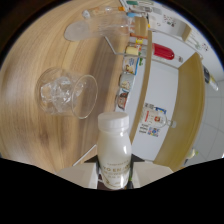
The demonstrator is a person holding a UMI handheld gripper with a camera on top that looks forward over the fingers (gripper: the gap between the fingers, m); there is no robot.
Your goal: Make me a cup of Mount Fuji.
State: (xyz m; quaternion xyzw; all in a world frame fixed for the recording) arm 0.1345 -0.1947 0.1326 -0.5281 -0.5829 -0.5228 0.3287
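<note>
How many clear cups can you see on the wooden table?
2. One cup holding ice sits just beyond the milk bottle gripped in the gripper; an empty cup lies farther off by the small bottles. Others may be hidden.

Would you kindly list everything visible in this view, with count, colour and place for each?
Bottle: one, white with a white cap, held between the tongs' fingers.
Glass: one, clear, filled with ice, on the table just beyond the bottle.
Empty cups: clear, number hard to tell, farther along the table past the glass.
Small items: several, mixed colours, lined along the table edge; too small to identify.
Red item: one, beyond the table edge; cannot tell what it is.
Table: one, light wood.
Tongs: one pair, pale fingers closed on the bottle's sides.
</note>
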